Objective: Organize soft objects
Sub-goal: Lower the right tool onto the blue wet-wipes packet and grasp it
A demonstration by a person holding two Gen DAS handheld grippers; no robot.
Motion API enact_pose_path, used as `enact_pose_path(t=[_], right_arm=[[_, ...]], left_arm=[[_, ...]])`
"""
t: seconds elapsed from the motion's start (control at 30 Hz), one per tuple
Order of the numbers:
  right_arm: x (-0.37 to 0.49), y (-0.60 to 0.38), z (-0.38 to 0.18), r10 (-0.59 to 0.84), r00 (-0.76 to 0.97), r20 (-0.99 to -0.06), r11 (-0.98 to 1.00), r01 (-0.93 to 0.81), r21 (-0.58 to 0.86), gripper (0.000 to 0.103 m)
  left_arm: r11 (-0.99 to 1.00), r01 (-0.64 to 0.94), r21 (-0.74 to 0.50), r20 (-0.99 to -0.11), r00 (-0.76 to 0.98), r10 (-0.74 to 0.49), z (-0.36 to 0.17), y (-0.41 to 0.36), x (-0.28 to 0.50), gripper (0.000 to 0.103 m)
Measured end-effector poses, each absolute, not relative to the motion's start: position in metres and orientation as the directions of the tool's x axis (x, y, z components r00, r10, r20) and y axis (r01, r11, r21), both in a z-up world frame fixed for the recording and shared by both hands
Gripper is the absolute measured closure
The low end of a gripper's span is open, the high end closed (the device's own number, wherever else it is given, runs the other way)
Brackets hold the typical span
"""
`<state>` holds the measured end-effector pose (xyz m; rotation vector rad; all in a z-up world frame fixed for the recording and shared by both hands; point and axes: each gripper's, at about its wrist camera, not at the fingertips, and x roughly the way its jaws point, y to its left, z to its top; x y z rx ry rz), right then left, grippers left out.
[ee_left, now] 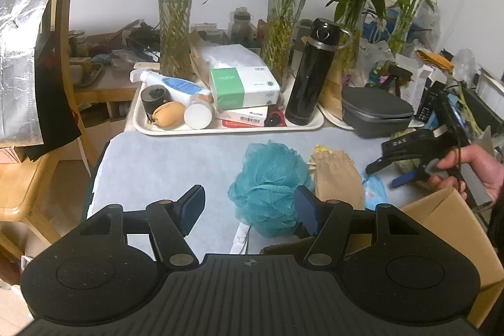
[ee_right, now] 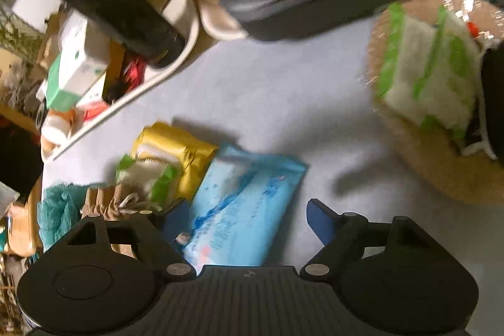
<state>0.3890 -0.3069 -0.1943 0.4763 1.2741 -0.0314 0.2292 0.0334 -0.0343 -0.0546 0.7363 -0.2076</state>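
Note:
A teal mesh bath pouf (ee_left: pixel 271 181) lies on the pale blue table cover. My left gripper (ee_left: pixel 250 210) stands open just before it; its right finger (ee_left: pixel 307 214) overlaps the pouf's edge and the left finger is well apart from it. Beside the pouf lie a brown paper bag (ee_left: pixel 338 178) and a light blue tissue pack (ee_right: pixel 245 203). My right gripper (ee_right: pixel 249 219) hangs open over that pack, which lies between the fingers without being squeezed. A yellow pack (ee_right: pixel 176 147) and a green-and-white cloth (ee_right: pixel 148 175) lie just beyond. A green-and-white bundle (ee_right: pixel 431 68) rests on a round woven mat (ee_right: pixel 425 172).
A white tray (ee_left: pixel 226 129) at the back carries a black flask (ee_left: pixel 310 74), boxes and bottles. A grey zip case (ee_left: pixel 375 112) sits to its right, with glass vases of bamboo behind. An open cardboard box (ee_left: pixel 441 225) stands at the near right. A hand (ee_left: pixel 472 169) holds the right gripper.

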Motion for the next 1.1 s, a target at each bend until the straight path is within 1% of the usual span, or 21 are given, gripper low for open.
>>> enact_pose_path(t=[0.13,0.2,0.3,0.37,0.43,0.47,0.5,0.53,0.6,0.63,0.67,0.7,0.73,0.77,0.83,0.87,0.9,0.93,1.03,1.07,1.1], right_arm=[[0.400,-0.289,-0.193,0.195,0.291,-0.937,0.932,0.242,0.270,0.020],[0.407,-0.281,-0.194,0.184,0.268,-0.946,0.946,0.213,0.244,0.018],[0.413,-0.266,-0.198,0.123,0.242,-0.962,0.976,0.146,0.161,0.017],[0.411,-0.257,-0.196,0.073,0.246,-0.967,0.992,0.079,0.095,0.019],[0.408,-0.250,-0.192,0.015,0.253,-0.967,1.000,0.012,0.019,0.024],[0.407,-0.250,-0.190,-0.013,0.261,-0.965,1.000,-0.005,-0.015,0.032],[0.406,-0.251,-0.188,-0.034,0.269,-0.962,0.999,-0.012,-0.039,0.048],[0.404,-0.254,-0.186,-0.061,0.275,-0.960,0.998,-0.010,-0.066,0.052],[0.401,-0.266,-0.182,-0.093,0.292,-0.952,0.996,0.015,-0.092,0.047],[0.401,-0.272,-0.182,-0.074,0.287,-0.955,0.997,0.033,-0.068,0.044],[0.401,-0.279,-0.185,-0.040,0.277,-0.960,0.998,0.056,-0.026,0.035],[0.401,-0.284,-0.188,-0.016,0.273,-0.962,0.997,0.080,0.006,0.031],[0.401,-0.288,-0.191,-0.012,0.270,-0.963,0.995,0.097,0.014,0.030],[0.400,-0.291,-0.192,-0.026,0.272,-0.962,0.995,0.103,0.002,0.030],[0.399,-0.290,-0.191,-0.067,0.289,-0.955,0.995,0.095,-0.041,0.025],[0.398,-0.290,-0.191,-0.084,0.300,-0.950,0.994,0.086,-0.061,0.020],[0.397,-0.289,-0.190,-0.097,0.308,-0.947,0.994,0.081,-0.076,0.016],[0.396,-0.289,-0.192,-0.097,0.307,-0.947,0.994,0.080,-0.076,0.016],[0.394,-0.292,-0.199,-0.042,0.287,-0.957,0.996,0.089,-0.017,0.018],[0.394,-0.293,-0.203,-0.048,0.281,-0.959,0.995,0.097,-0.022,0.019],[0.393,-0.292,-0.206,-0.064,0.278,-0.958,0.994,0.099,-0.038,0.023]], left_arm=[[0.979,0.163,-0.120,-0.663,0.721,-0.201,-0.034,0.034,0.229,0.041],[0.980,0.162,-0.114,-0.665,0.721,-0.197,-0.034,0.034,0.229,0.041],[0.981,0.163,-0.107,-0.671,0.716,-0.193,-0.034,0.033,0.229,0.041],[0.981,0.164,-0.100,-0.673,0.715,-0.188,-0.034,0.032,0.230,0.041],[0.982,0.164,-0.096,-0.673,0.716,-0.185,-0.033,0.031,0.230,0.041],[0.981,0.166,-0.096,-0.671,0.717,-0.187,-0.032,0.031,0.230,0.041],[0.981,0.168,-0.097,-0.671,0.717,-0.189,-0.031,0.031,0.230,0.041],[0.981,0.169,-0.099,-0.672,0.716,-0.191,-0.031,0.031,0.230,0.041],[0.979,0.175,-0.103,-0.673,0.712,-0.198,-0.030,0.030,0.231,0.041],[0.978,0.178,-0.106,-0.674,0.711,-0.203,-0.030,0.030,0.232,0.041],[0.977,0.181,-0.111,-0.675,0.708,-0.208,-0.030,0.029,0.233,0.041],[0.977,0.183,-0.112,-0.680,0.703,-0.210,-0.030,0.029,0.235,0.041],[0.977,0.185,-0.103,-0.686,0.698,-0.205,-0.029,0.027,0.237,0.041],[0.978,0.188,-0.089,-0.688,0.698,-0.197,-0.028,0.026,0.238,0.041],[0.977,0.198,-0.074,-0.683,0.704,-0.194,-0.025,0.024,0.240,0.041],[0.976,0.204,-0.073,-0.681,0.705,-0.198,-0.024,0.023,0.242,0.041],[0.975,0.208,-0.073,-0.679,0.706,-0.201,-0.022,0.023,0.244,0.041],[0.975,0.210,-0.072,-0.679,0.706,-0.202,-0.021,0.023,0.246,0.041],[0.974,0.220,-0.061,-0.690,0.695,-0.201,-0.018,0.021,0.256,0.041],[0.973,0.225,-0.056,-0.699,0.687,-0.199,-0.018,0.020,0.260,0.041],[0.973,0.227,-0.050,-0.704,0.683,-0.196,-0.017,0.019,0.263,0.041]])
